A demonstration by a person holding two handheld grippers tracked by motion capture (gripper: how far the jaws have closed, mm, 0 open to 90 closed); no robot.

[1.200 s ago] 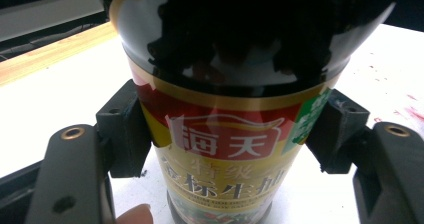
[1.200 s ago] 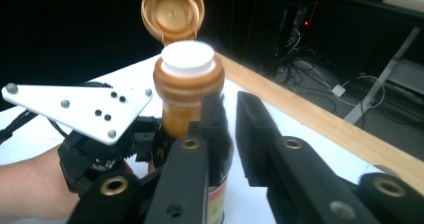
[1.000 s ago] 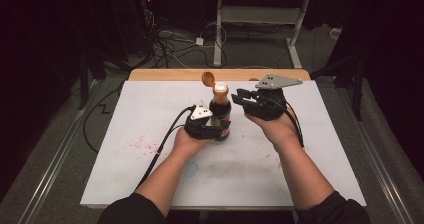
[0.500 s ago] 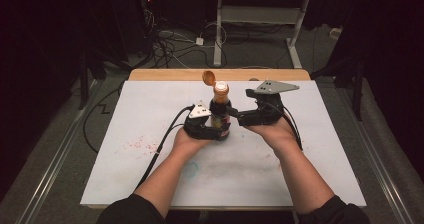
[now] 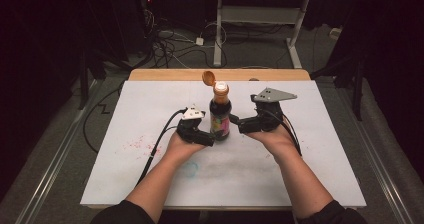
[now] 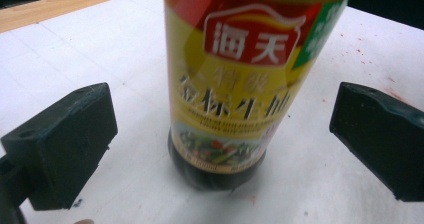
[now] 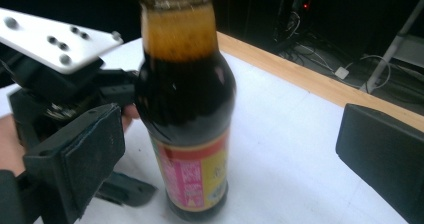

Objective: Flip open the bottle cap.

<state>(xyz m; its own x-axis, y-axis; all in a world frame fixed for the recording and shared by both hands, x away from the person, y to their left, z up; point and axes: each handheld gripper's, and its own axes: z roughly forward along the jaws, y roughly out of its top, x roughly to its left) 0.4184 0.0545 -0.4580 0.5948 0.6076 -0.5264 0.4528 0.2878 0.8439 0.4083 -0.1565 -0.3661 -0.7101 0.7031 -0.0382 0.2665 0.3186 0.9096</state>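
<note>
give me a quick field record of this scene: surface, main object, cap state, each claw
surface: white sheet over a wooden table, faint red specks at its left
main object: dark glass sauce bottle with yellow and red label, upright on the sheet
cap: orange flip cap hinged open, tilted to the left of the neck
left claw: open, jaws either side of the bottle's lower body, not touching it
right claw: open, jaws flanking the bottle, clear gaps both sides
hands: one behind each claw, at the bottle's left and right

one sauce bottle (image 5: pixel 220 115), two tools, left (image 5: pixel 200 134) and right (image 5: pixel 239 124), one table (image 5: pixel 310 149)
</note>
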